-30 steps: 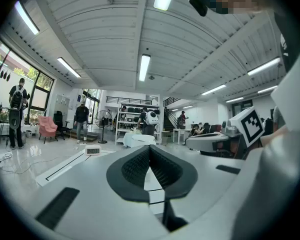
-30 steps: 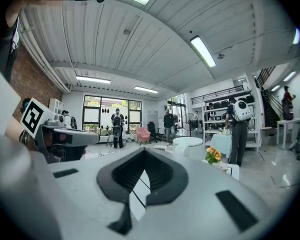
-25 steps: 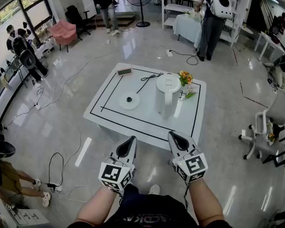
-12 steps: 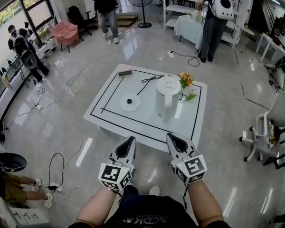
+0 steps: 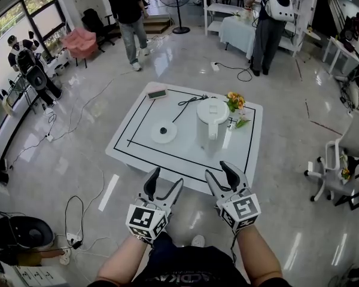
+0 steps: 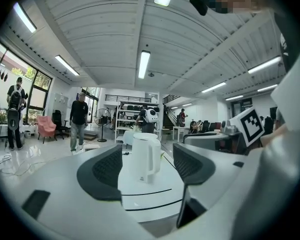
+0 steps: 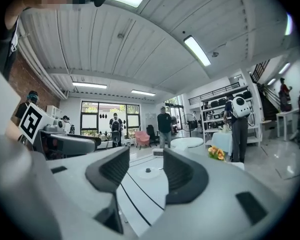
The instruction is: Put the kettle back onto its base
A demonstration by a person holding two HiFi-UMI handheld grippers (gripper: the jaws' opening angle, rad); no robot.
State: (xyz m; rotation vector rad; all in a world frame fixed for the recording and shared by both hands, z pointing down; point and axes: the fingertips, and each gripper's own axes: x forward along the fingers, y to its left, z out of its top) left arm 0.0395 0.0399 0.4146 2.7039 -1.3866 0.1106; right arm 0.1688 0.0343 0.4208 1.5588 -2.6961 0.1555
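Faintly, small unreadable logo [image 6: 141, 179] low on white kettle [image 6: 140, 154]

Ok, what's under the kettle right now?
Only the white table: the kettle stands upright on it, apart from the round base, which lies bare to its left in the head view. The tabletop directly beneath the kettle is covered.
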